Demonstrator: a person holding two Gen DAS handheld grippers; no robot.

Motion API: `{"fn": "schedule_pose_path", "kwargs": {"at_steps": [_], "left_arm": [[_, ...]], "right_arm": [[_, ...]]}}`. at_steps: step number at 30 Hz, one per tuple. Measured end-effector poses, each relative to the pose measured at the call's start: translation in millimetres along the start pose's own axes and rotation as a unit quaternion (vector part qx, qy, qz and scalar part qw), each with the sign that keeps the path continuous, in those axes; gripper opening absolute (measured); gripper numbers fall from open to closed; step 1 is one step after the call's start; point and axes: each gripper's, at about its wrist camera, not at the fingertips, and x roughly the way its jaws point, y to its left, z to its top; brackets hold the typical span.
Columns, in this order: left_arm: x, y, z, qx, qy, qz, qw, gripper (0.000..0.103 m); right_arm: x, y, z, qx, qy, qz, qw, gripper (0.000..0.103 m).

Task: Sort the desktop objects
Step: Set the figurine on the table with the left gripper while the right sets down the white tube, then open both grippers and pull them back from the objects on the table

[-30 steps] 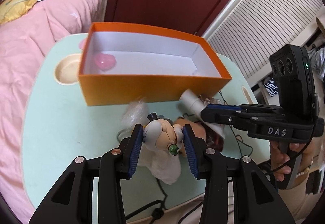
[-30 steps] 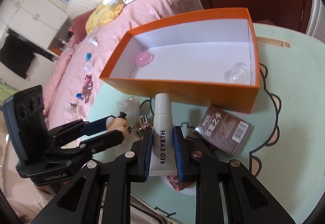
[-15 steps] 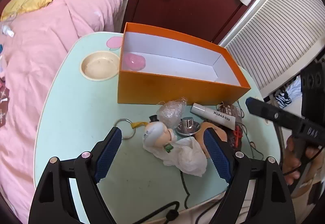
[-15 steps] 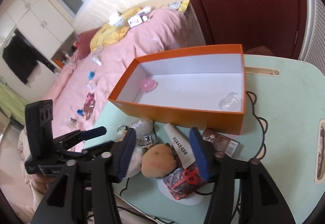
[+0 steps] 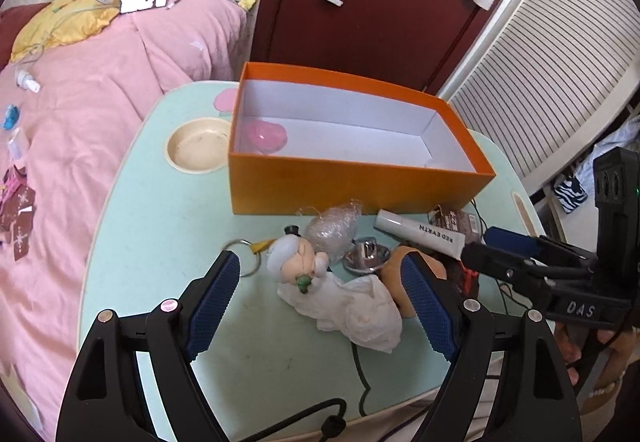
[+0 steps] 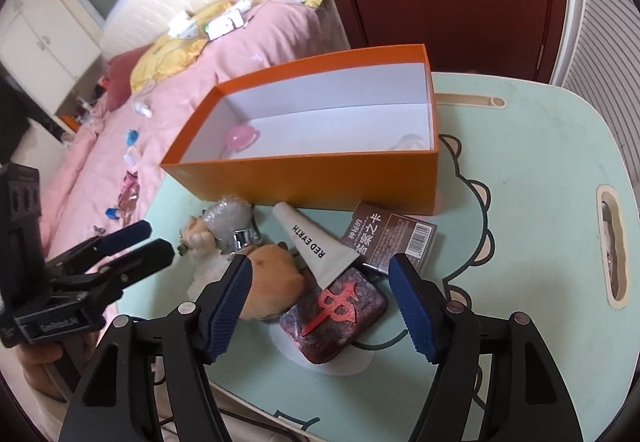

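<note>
While I look through both wrist cameras, I take the orange box (image 5: 360, 177) as my landmark on the green table (image 5: 160, 226). All loose things lie in a heap on the table just in front of its near long wall.

My left gripper (image 5: 324, 300) is released: its blue fingers (image 5: 212, 302) stand wide apart and grasp nothing. Between them, not touched by either pad, lies the small doll keychain (image 5: 298, 262) with white hair, on a crumpled white tissue (image 5: 360, 306). Its ring points away toward the left finger. Between the doll and the box wall I see a wad of clear bubble wrap (image 5: 334, 228) and, beside it, a shiny metal piece (image 5: 366, 256).

My right gripper (image 6: 324, 302) is opening its jaws now, and nothing is clamped. Between its fingers (image 6: 412, 306) lie the flat end of the white tube (image 6: 316, 246), which reads RED EARTH, and a dark red case (image 6: 336, 318) with a red emblem; the tube's cap points to the box. An orange-brown plush thing (image 6: 272, 282) lies just beside the left finger of this gripper. A brown card pack (image 6: 390, 240) lies close to the box wall, beyond the right finger.

Inside the box, a pink thing (image 6: 240, 135) rests near one short end, and something clear (image 6: 408, 141) rests at the other end; I cannot tell what it is.
</note>
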Motion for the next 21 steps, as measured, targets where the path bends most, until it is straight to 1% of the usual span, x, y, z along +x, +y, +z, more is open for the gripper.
{"fn": "schedule_pose_path", "kwargs": {"at_steps": [2,3,4,5,7,9,11,13,16,19,21], "left_arm": [[-3.5,1.3,1.2,0.0,-0.016,0.009,0.9998,0.083],[-5.0,2.0,1.9,0.002,-0.023,0.013,0.9996,0.083],[-5.0,2.4,2.7,0.003,-0.026,0.015,0.9996,0.083],[-5.0,2.8,3.6,0.004,-0.029,0.017,0.9994,0.083],[-4.0,3.7,4.6,0.004,-0.029,0.016,0.9994,0.083],[-2.3,3.6,4.4,0.003,-0.026,0.009,0.9996,0.083],[-1.5,3.0,4.1,0.007,-0.026,0.007,0.9996,0.083],[-1.4,2.3,3.9,0.01,-0.03,0.01,0.9995,0.083],[-2.1,4.7,5.5,0.009,-0.041,0.013,0.999,0.083],[-3.3,8.7,7.8,0.003,-0.054,0.009,0.9985,0.083],[-4.0,11.6,9.2,-0.002,-0.062,0.004,0.9981,0.083]], "right_arm": [[-2.1,3.5,-0.8,-0.01,-0.005,-0.002,1.0,0.077],[-6.5,5.8,-1.3,-0.015,-0.019,0.002,1.0,0.079],[-11.4,8.2,-1.8,-0.02,-0.035,0.006,0.999,0.082],[-16.0,10.8,-2.5,-0.022,-0.05,0.008,0.998,0.089],[-19.9,16.4,-2.0,-0.023,-0.068,-0.004,0.997,0.095],[-22.5,22.5,-1.7,-0.026,-0.084,-0.019,0.996,0.095],[-22.1,27.9,-2.2,-0.04,-0.084,-0.027,0.995,0.095],[-23.4,32.3,-3.0,-0.054,-0.093,-0.012,0.994,0.095],[-22.6,37.3,-1.9,-0.063,-0.094,-0.011,0.993,0.095],[-20.9,40.1,0.7,-0.065,-0.098,-0.036,0.992,0.095],[-23.6,40.1,2.1,-0.059,-0.115,-0.047,0.991,0.095]]}}
